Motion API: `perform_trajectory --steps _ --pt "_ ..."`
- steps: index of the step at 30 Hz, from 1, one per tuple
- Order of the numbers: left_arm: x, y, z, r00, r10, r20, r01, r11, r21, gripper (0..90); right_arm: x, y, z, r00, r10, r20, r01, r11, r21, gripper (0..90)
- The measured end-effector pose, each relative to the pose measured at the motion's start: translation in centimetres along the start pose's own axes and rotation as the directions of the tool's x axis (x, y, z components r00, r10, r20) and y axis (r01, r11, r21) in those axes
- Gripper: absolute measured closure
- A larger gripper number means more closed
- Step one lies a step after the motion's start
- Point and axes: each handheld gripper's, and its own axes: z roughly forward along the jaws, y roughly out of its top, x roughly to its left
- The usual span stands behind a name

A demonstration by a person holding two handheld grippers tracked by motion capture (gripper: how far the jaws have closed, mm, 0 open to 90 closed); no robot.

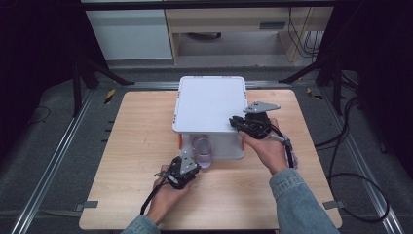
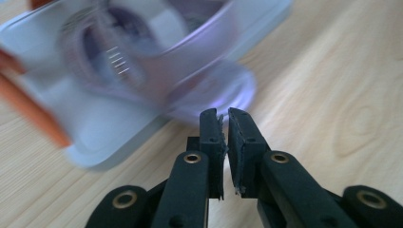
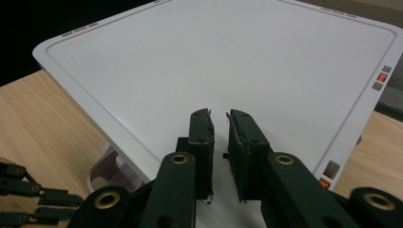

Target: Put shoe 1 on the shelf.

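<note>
Left gripper (image 2: 223,116), jaws nearly closed on the rim of a clear measuring cup (image 2: 157,61), which lies on its side just beyond the jaw tips against the white box (image 1: 210,109). Right gripper (image 3: 219,118), jaws nearly closed and empty, rests above the box's lid (image 3: 228,61).

White box (image 1: 209,105) mid-table; bare sides.

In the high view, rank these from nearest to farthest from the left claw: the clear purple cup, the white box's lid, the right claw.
1. Clear purple cup: lying on its side right at the left claw, against the box front.
2. White box's lid: just beyond the cup, toward the table's far side.
3. Right claw: farthest, over the lid's near right corner.
</note>
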Motion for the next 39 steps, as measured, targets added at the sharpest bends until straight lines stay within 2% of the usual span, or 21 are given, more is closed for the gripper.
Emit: perform_trajectory --steps 6,9,11,13,18,21,22,27,29,32,35,39 --pt "-1.2 0.6 1.0 0.9974 0.062 0.036 -0.062 0.9981 -0.001 85.5 0.0 0.0 0.0 1.0 0.003 -0.003 -0.003 1.0 0.001 79.5" --pt "-1.3 0.6 1.5 0.9963 0.084 0.019 -0.084 0.9962 0.024 85.5 -0.1 0.0 0.0 1.0 0.003 -0.003 -0.003 1.0 0.001 79.5" --pt "-1.1 0.5 1.6 0.9973 0.072 0.016 -0.073 0.997 0.027 87.9 0.0 0.0 0.0 1.0 0.0 -0.002 0.0 1.0 0.0 79.6" --pt "-0.9 0.6 1.4 0.9962 0.086 -0.01 -0.086 0.9952 0.047 88.8 -0.1 0.0 0.0 1.0 0.002 -0.004 -0.002 1.0 -0.001 79.6" --pt "-0.1 0.3 1.5 0.9984 0.05 -0.025 -0.049 0.9978 0.046 89.2 -0.1 0.0 0.0 1.0 0.003 -0.004 -0.003 1.0 -0.003 79.5" --pt "0.4 0.4 1.7 0.9975 0.061 -0.036 -0.059 0.9965 0.059 89.2 -0.1 0.0 0.1 1.0 0.004 -0.003 -0.005 1.0 -0.005 79.5" --pt "0.6 0.5 1.9 0.9981 0.046 -0.039 -0.044 0.9977 0.051 89.2 -0.1 0.0 0.1 1.0 0.003 -0.003 -0.003 1.0 -0.005 79.6" --pt "1.6 1.2 2.6 0.9982 0.028 -0.053 -0.025 0.9985 0.048 88.9 -0.1 0.0 0.1 0.9999 0.008 -0.007 -0.008 1.0 0.001 79.6" --pt "1.9 1.4 2.8 0.9979 0.033 -0.055 -0.03 0.9977 0.061 89.0 -0.1 0.0 0.1 1.0 0.005 -0.007 -0.005 1.0 0.004 79.7" --pt "2.1 1.7 2.9 0.9979 0.014 -0.063 -0.011 0.9982 0.059 89.0 -0.2 0.1 0.1 1.0 0.005 -0.008 -0.005 1.0 0.006 79.7" --pt "2.4 1.9 3.1 0.9971 0.021 -0.073 -0.016 0.9972 0.073 89.0 -0.2 0.1 0.1 0.9999 0.005 -0.009 -0.005 1.0 0.006 79.7" --pt "3.0 1.9 3.4 0.9965 -0.011 -0.083 0.016 0.9976 0.068 89.0 -0.2 0.1 0.1 1.0 0.004 -0.009 -0.004 1.0 0.006 79.8"
